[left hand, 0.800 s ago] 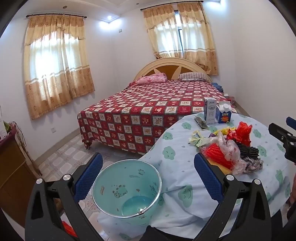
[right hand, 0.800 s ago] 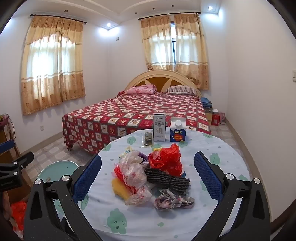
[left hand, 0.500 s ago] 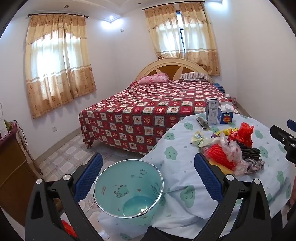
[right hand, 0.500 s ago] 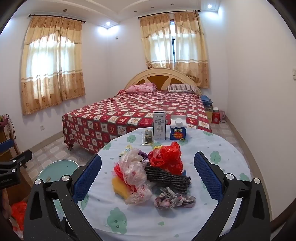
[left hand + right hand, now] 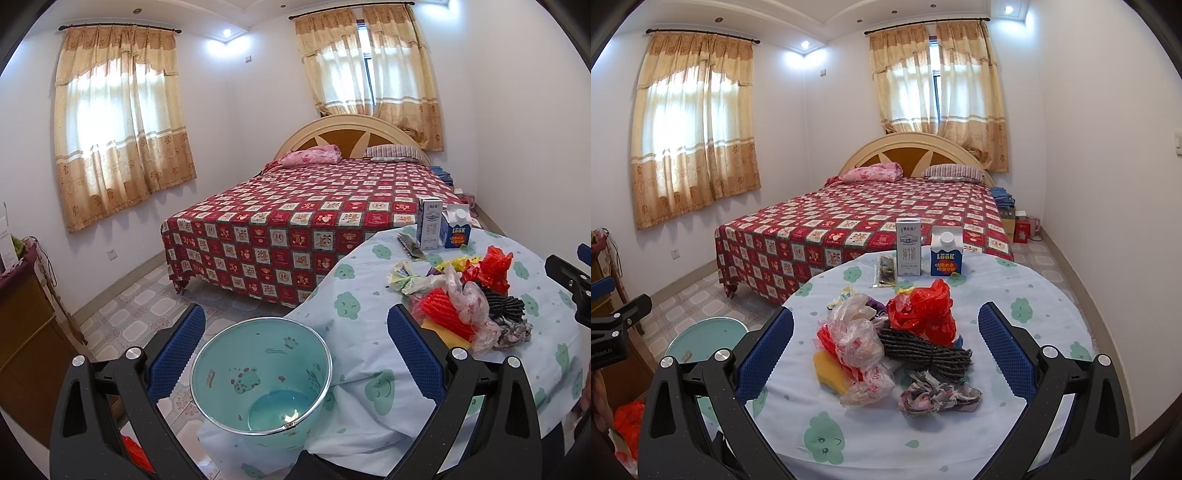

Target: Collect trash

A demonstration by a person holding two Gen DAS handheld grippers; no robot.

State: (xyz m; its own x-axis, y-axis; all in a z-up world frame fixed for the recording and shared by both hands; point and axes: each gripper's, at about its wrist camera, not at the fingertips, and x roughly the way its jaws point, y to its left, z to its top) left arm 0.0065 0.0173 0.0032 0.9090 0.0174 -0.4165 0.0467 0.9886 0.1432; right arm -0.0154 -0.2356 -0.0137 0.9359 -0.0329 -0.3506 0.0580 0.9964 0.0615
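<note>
Under the clear bag (image 5: 857,345), sponge (image 5: 827,372) half-hidden.

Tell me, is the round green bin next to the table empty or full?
Empty. The left wrist view looks straight into the round green plastic bin, and its blue bottom shows bare, with no trash inside.

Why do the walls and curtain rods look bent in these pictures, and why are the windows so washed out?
Both wrist views use a fisheye lens, so straight lines bow toward the black corners; the curtain rod curves in the right view. Daylight through the curtains overexposes the windows in the left view, and ceiling spotlights flare. The trash pile and bin stay sharp and evenly lit.
</note>
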